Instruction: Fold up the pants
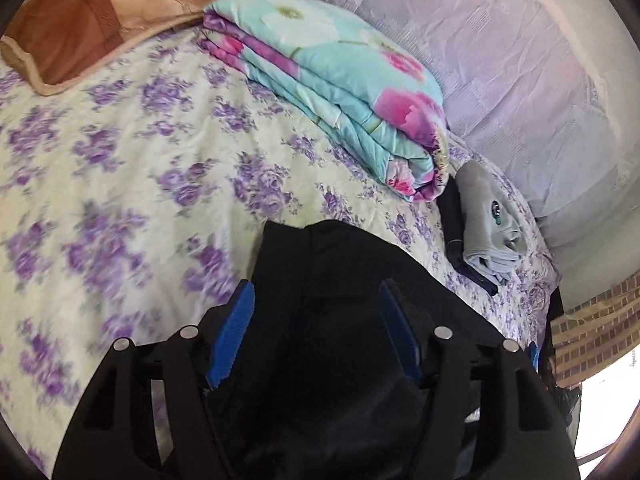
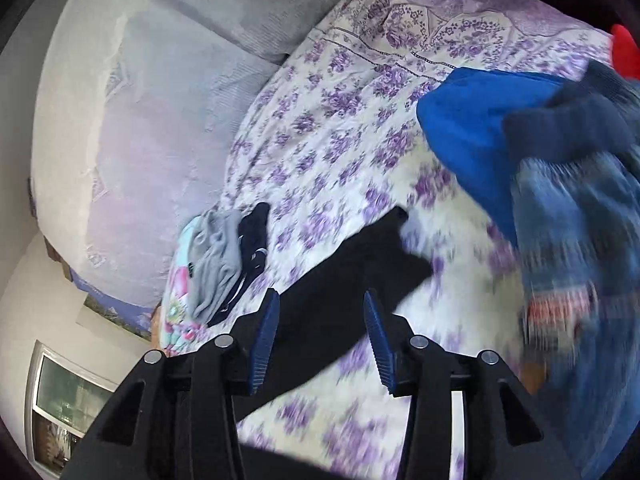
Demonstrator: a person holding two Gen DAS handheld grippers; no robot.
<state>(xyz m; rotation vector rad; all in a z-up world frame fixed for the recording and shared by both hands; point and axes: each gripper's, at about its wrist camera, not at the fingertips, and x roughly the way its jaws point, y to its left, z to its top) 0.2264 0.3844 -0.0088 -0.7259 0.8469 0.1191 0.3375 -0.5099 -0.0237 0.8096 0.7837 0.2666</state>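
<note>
The bed is covered by a cream quilted bedspread printed with purple flowers (image 1: 120, 168), and pale lilac textured pillows (image 1: 500, 60) line its far side. The black fabric pants (image 1: 340, 300) lie on this bedspread, directly under both tools. The left tongs (image 1: 316, 320) stand spread above the dark cloth, blue pads apart and pinching nothing. The right tongs (image 2: 320, 332) are spread too, with a black pant leg (image 2: 360, 264) stretching away between the pads. Near the pillows sit a folded turquoise quilt with pink flowers (image 1: 340, 92), a small folded pile of grey and navy clothes (image 1: 484, 220) and a brown and tan satin cushion (image 1: 100, 12). In the right wrist view a bright blue cloth (image 2: 468, 128) and blurred denim (image 2: 580, 220) lie to the right; a window (image 2: 68, 404) shows at lower left.
</note>
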